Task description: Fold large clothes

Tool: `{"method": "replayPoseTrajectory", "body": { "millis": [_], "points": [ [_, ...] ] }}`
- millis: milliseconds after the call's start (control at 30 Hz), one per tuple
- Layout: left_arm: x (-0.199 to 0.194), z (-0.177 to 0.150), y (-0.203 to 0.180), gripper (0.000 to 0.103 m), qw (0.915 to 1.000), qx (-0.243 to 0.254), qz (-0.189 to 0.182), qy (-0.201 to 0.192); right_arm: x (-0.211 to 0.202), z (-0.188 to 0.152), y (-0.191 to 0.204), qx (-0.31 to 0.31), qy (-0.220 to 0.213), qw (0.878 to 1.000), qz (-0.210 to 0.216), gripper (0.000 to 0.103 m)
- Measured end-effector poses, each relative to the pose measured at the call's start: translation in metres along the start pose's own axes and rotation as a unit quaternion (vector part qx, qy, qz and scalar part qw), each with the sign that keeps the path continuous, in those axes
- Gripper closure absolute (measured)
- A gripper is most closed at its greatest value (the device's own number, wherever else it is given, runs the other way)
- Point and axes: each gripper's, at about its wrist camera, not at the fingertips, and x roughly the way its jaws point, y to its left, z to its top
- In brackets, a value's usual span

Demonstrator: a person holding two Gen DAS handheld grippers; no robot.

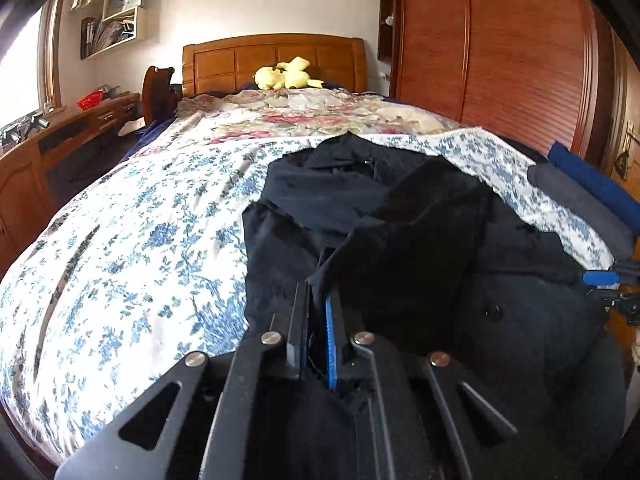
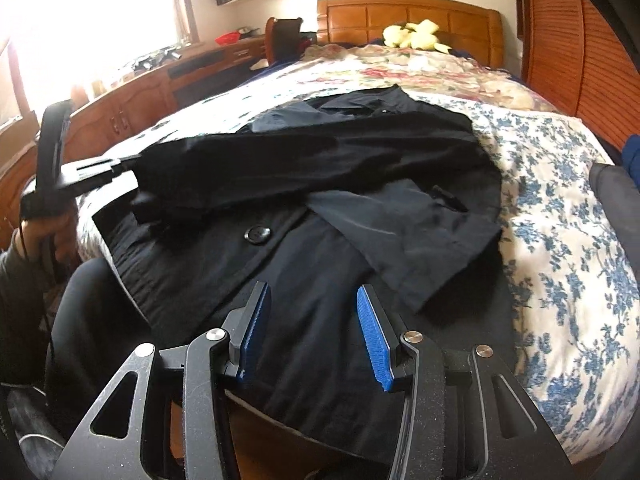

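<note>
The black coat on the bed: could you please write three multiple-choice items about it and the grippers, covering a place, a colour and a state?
1. Where does the yellow plush toy lie?
A. by the headboard
B. on the desk
C. on the coat

2. What colour are the right gripper's pads?
A. red
B. blue
C. white

3. What is the left gripper doing?
A. hanging open
B. gripping the quilt
C. pinching the black coat

Answers: 1 A, it sits against the wooden headboard; 2 B, both pads show blue; 3 C, dark cloth sits between its closed jaws.

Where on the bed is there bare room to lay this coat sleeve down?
Free: the blue-flowered quilt left of the black coat, and the strip to its right. Crowded: the rolled clothes at the right edge, the yellow plush toy by the headboard.
</note>
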Motion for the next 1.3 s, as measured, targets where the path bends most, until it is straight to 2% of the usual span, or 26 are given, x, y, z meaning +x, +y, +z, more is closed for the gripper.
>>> {"method": "replayPoseTrajectory", "body": {
  "millis": [133, 233, 367, 433, 500, 800, 900, 1033, 1300],
  "points": [
    [-0.003, 0.003, 0.007, 0.095, 1.0, -0.002, 0.003, 0.003, -0.005, 0.0, -0.014, 0.019, -0.01, 1.0, -0.006, 0.058],
    [-0.012, -0.001, 0.011, 0.086, 1.0, -0.001, 0.009, 0.0, -0.008, 0.0, -0.024, 0.034, -0.019, 0.999, -0.011, 0.058],
    [-0.027, -0.013, 0.018, 0.066, 1.0, -0.002, 0.003, -0.001, -0.009, -0.003, -0.036, 0.049, -0.021, 0.998, -0.024, 0.058],
    [-0.033, -0.022, 0.021, 0.061, 1.0, 0.0, 0.003, 0.001, -0.01, -0.005, -0.042, 0.055, -0.021, 0.998, -0.031, 0.058],
    [-0.038, -0.03, 0.024, 0.048, 1.0, 0.001, 0.005, 0.002, -0.011, -0.008, -0.05, 0.064, -0.018, 0.997, -0.04, 0.058],
    [-0.028, -0.065, 0.041, 0.047, 0.9985, -0.014, 0.026, 0.046, -0.016, -0.025, -0.07, 0.079, -0.001, 0.994, -0.07, 0.058],
    [-0.027, -0.072, 0.047, 0.047, 0.9979, -0.026, 0.027, 0.053, -0.013, -0.03, -0.076, 0.085, 0.011, 0.993, -0.078, 0.051],
    [-0.024, -0.076, 0.053, 0.047, 0.9972, -0.03, 0.033, 0.06, -0.009, -0.035, -0.083, 0.09, 0.026, 0.992, -0.084, 0.046],
    [-0.015, -0.089, 0.06, 0.047, 0.9958, -0.036, 0.035, 0.077, -0.004, -0.042, -0.092, 0.09, 0.052, 0.99, -0.1, 0.045]
  ]
}}
